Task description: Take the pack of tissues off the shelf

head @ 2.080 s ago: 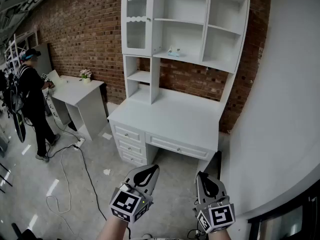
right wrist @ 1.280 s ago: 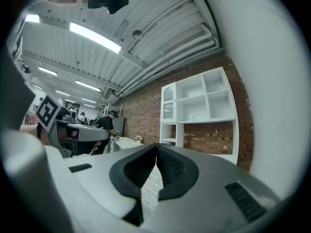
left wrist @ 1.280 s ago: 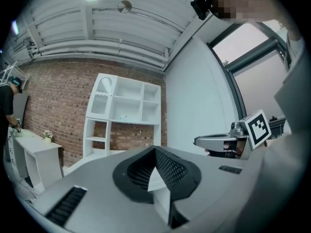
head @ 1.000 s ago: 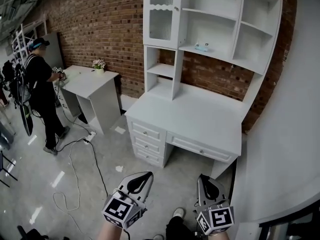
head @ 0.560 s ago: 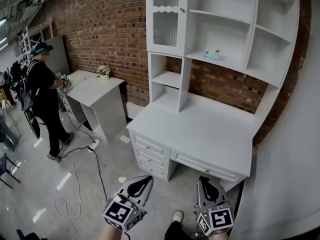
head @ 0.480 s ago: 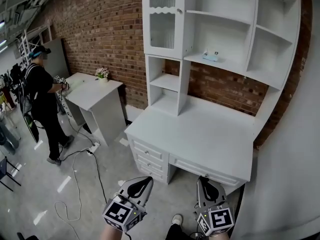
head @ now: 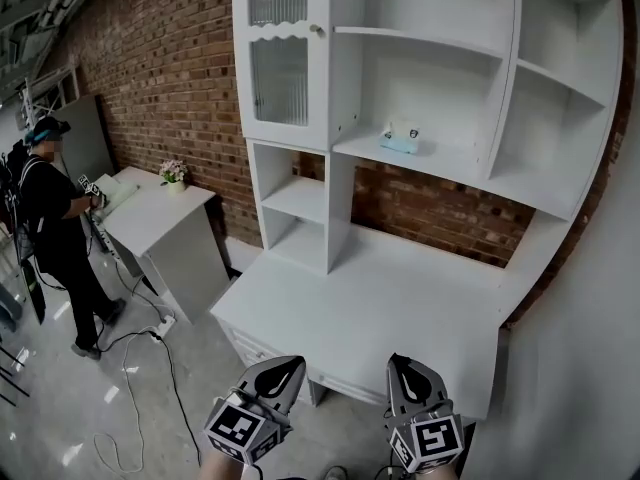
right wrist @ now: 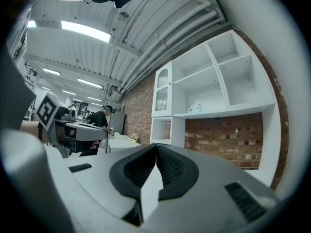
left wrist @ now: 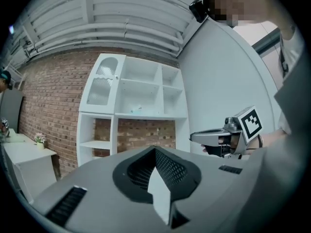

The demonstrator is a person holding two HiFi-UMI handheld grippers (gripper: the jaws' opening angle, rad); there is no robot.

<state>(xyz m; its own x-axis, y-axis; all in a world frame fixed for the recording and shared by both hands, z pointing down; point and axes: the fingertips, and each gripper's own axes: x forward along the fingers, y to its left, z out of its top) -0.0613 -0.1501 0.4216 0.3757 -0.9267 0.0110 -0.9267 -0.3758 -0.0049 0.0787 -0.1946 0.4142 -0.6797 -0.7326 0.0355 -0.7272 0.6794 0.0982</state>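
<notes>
Left tool and right tool sit closed, empty; pack of tissues lies lengthwise along shelf.

The wearer of the head camera had stepped closer to the white desk, so its shelf with the pack of tissues loomed larger, the left gripper and right gripper moved from over the floor to the desk's front edge, and the bystander slid toward the view's left border.

The small pale-blue tissue pack is shown way too tiny for any print to be read, and the tall white wooden shelf unit is cut off by the head view's upper edge.
</notes>
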